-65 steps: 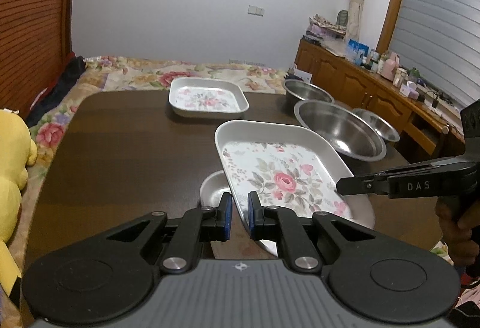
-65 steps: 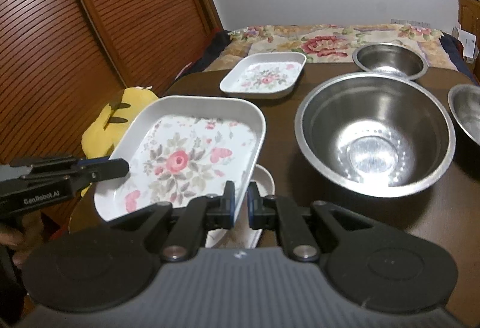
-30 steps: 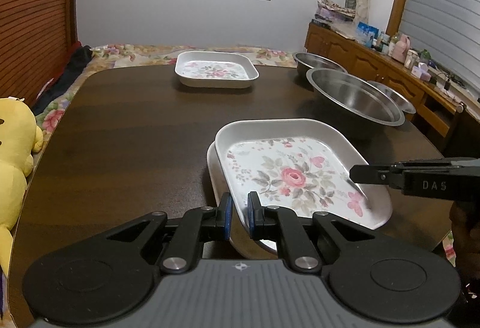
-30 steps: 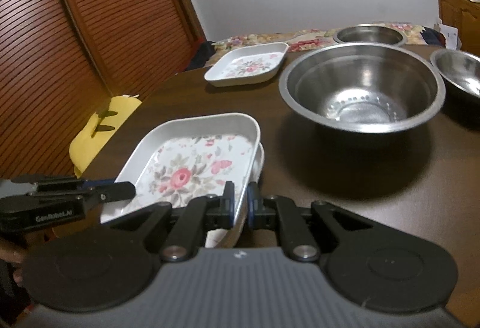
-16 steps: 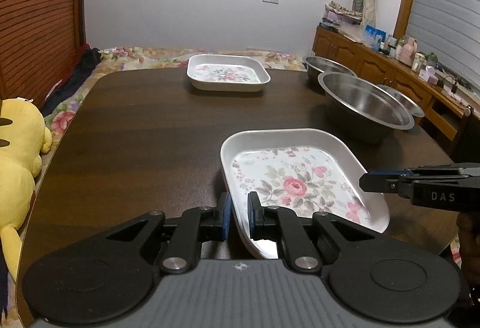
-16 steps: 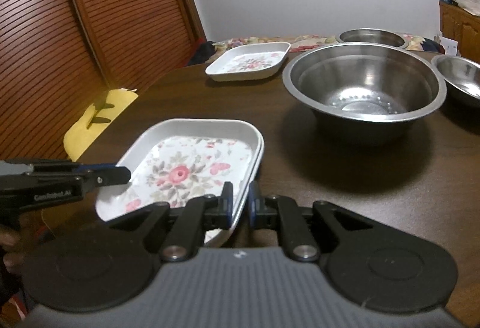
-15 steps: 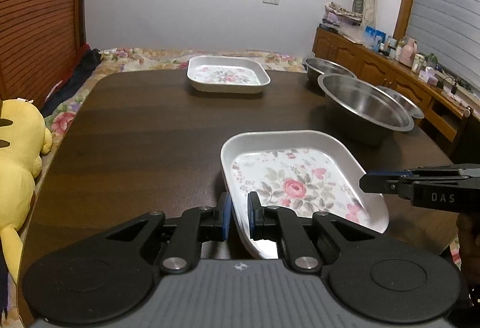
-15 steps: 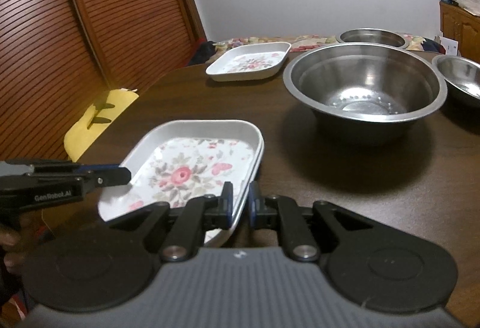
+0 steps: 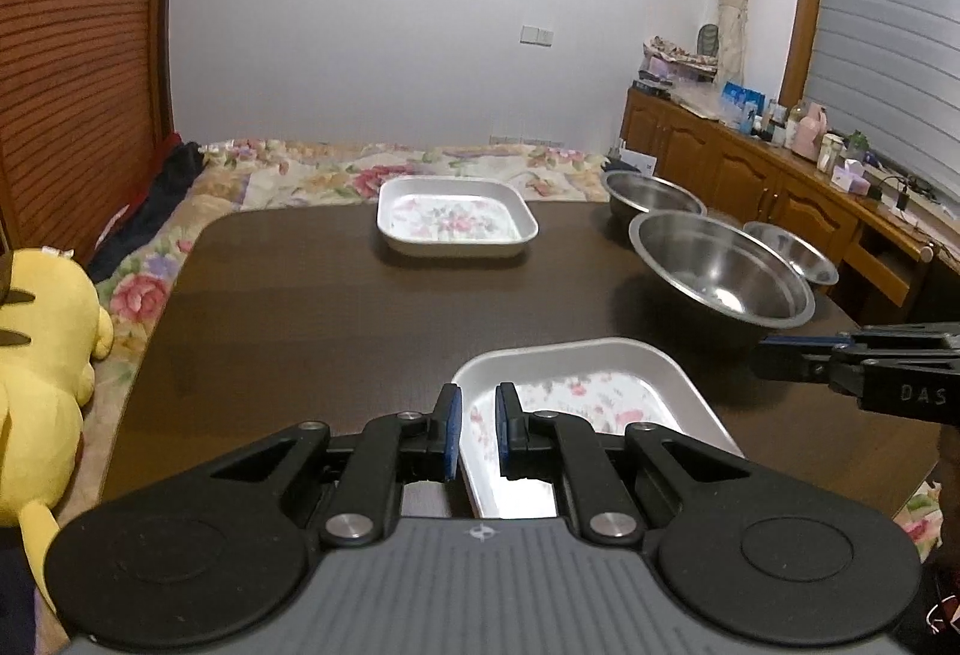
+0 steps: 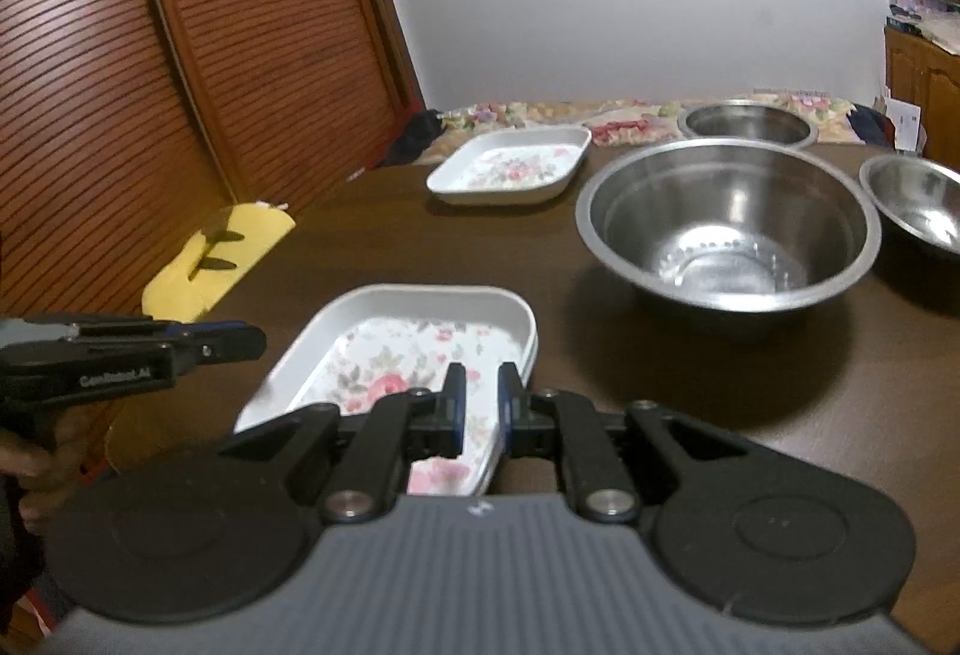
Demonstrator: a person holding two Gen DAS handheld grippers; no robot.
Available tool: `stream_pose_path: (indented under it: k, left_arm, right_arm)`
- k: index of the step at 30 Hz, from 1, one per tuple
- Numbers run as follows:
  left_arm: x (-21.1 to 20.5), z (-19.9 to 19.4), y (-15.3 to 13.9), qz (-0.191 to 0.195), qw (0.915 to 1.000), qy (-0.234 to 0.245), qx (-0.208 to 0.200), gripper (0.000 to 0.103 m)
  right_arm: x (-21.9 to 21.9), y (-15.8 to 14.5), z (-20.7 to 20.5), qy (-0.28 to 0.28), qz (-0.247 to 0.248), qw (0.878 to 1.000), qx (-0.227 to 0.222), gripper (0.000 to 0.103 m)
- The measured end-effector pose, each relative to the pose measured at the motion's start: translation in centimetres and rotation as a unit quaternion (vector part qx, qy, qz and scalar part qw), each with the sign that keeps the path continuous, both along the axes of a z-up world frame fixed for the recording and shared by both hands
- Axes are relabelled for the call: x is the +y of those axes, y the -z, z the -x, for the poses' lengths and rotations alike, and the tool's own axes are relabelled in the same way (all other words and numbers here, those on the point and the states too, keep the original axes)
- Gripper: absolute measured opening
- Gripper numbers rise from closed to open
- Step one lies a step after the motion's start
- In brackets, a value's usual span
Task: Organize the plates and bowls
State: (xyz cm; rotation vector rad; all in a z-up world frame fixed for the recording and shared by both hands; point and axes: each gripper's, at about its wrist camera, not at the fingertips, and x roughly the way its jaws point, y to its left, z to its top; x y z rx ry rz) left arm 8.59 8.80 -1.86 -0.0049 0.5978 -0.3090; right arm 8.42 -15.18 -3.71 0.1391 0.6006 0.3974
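A white floral dish (image 9: 594, 391) (image 10: 414, 349) rests on another white dish near the table's front edge; only a sliver of the lower one shows. My left gripper (image 9: 477, 430) is slightly open just above the dish's left rim, holding nothing. My right gripper (image 10: 478, 409) is slightly open above its right rim, holding nothing. A second floral dish (image 9: 456, 223) (image 10: 510, 164) sits at the far side. A large steel bowl (image 9: 720, 268) (image 10: 729, 220) stands to the right, with two smaller steel bowls (image 9: 651, 193) (image 9: 789, 252) by it.
The dark wooden table (image 9: 312, 307) has free room at its left and middle. A yellow plush toy (image 9: 42, 355) lies off the left edge. A bed with a floral cover (image 9: 336, 172) lies behind. Wooden cabinets (image 9: 750, 175) line the right wall.
The floral dish went down from the air onto the other white dish. Both grippers have let go of its rim and pulled back and up.
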Motion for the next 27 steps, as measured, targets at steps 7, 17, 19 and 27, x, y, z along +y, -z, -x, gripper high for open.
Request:
stream_pose_path:
  k: [7,17,19,27]
  left_arm:
    - [-0.5,-1.8,-1.9,-0.009,0.9997,0.012,-0.020,0.030]
    - [-1.1,-7.7,-1.9,-0.021,0.9991,0.024,-0.028,0.036]
    - [-1.2,-9.1,-2.0,-0.022,0.9991,0.024,-0.028,0.036]
    - [-0.7,-13.3,-2.5,-0.019,0.9995,0.016,-0.019,0.042]
  right_arm:
    - [0.2,-2.2,0.0,-0.002,0.017,0.999,-0.038,0.013]
    - [0.1,-5.0,-3.6,-0.009,0.052,0.997,-0.063,0.013]
    - [-0.2,-5.3,-4.8,-0.008,0.053,0.997,-0.061,0.013]
    - [-0.8,-5.4,-10.0,-0.019,0.050,0.998,-0.020,0.013]
